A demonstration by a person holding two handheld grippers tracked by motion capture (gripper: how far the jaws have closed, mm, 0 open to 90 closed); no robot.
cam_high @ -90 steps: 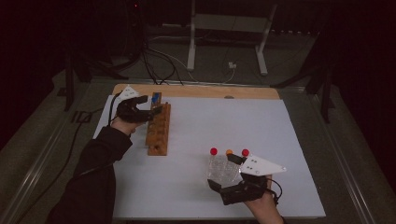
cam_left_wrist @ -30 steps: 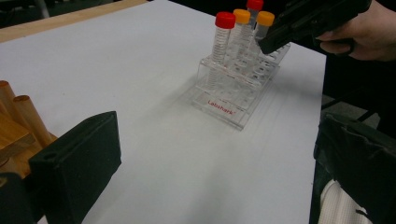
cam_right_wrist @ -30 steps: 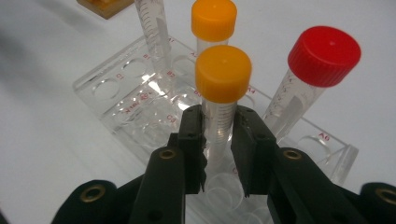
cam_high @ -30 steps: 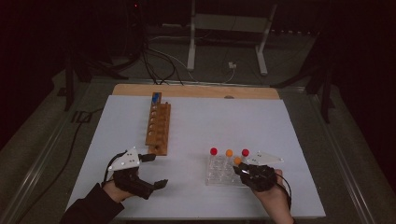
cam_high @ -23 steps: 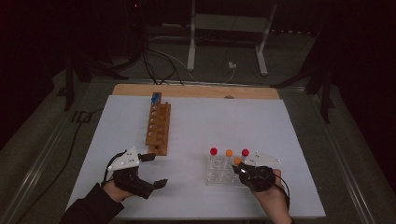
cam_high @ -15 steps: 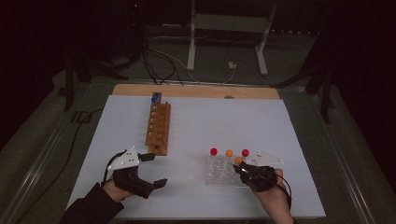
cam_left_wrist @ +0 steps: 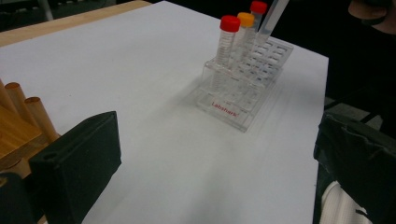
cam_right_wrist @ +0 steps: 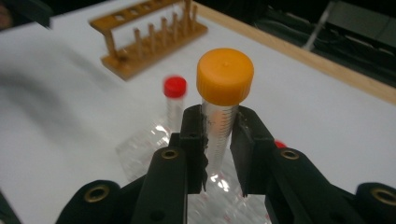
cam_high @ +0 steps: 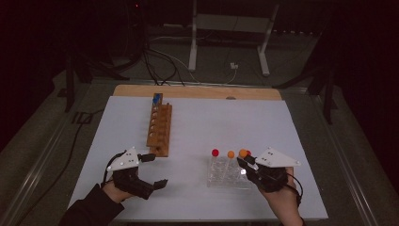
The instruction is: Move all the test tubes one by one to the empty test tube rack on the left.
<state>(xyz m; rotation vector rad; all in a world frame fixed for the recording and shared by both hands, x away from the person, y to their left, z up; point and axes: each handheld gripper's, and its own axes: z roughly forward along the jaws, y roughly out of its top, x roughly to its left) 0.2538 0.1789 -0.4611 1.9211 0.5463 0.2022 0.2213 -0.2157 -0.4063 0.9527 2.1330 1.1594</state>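
A clear plastic rack (cam_high: 225, 175) sits on the white sheet at front right, with a red-capped tube (cam_high: 215, 153) and an orange-capped tube (cam_high: 230, 154) standing in it. My right gripper (cam_high: 244, 165) is shut on another orange-capped tube (cam_right_wrist: 224, 77), gripped just under the cap and lifted above the rack (cam_right_wrist: 140, 149). In the left gripper view, this raised tube (cam_left_wrist: 272, 19) hangs over the rack (cam_left_wrist: 243, 93). My left gripper (cam_high: 155, 170) rests at front left, its jaws wide apart and empty. Its jaws (cam_left_wrist: 215, 163) frame bare sheet in its own view.
A wooden peg rack (cam_high: 159, 128) lies lengthwise at centre left, with a blue-capped item (cam_high: 156, 99) at its far end. A wooden board edge (cam_high: 197, 92) borders the sheet at the back. Cables and a stand leg lie beyond the table.
My right gripper has risen with the orange-capped tube, drawing it up out of the clear rack. The left gripper has stayed where it was.
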